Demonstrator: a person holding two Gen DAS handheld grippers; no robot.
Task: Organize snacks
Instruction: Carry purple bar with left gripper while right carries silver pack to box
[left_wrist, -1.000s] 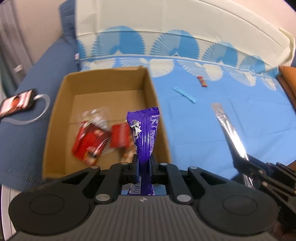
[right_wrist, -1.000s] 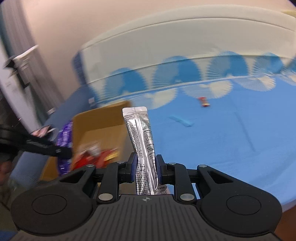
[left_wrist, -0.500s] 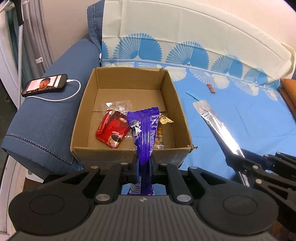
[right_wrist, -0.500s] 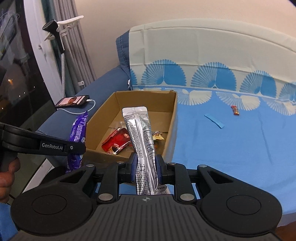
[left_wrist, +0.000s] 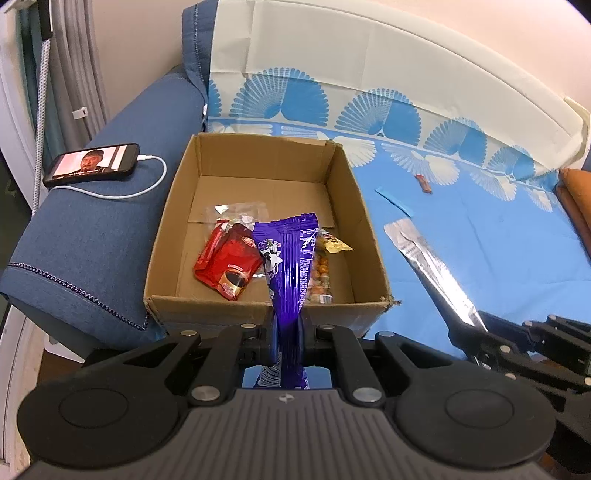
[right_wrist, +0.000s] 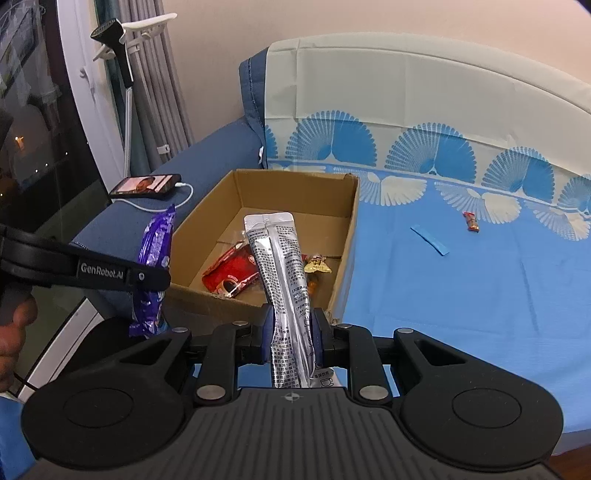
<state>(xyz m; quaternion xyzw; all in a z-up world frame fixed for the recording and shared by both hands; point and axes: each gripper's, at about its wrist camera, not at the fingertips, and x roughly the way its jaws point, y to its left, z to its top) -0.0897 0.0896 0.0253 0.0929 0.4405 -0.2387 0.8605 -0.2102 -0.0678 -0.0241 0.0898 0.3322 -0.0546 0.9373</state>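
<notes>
Blue sofa (right_wrist: 207, 155), grey curtains (right_wrist: 166, 74) (dark window (right_wrist: 33, 147)), beige wall (right_wrist: 295, 22)

Both claws drawn back from the cardboard box (left_wrist: 258, 314), purple packet (left_wrist: 290, 258) now short of its near wall

The left claw (left_wrist: 288, 341) is black, its packet (left_wrist: 290, 266) purple with white print; the right claw (right_wrist: 292, 332) is black too, its sachet (right_wrist: 280, 266) silver with dark print. Beyond both claws: a brown cardboard box (left_wrist: 343, 184), a red pouch (left_wrist: 231, 264) inside (glossy), and a blue sheet (right_wrist: 480, 277) with white-and-blue fans.
</notes>
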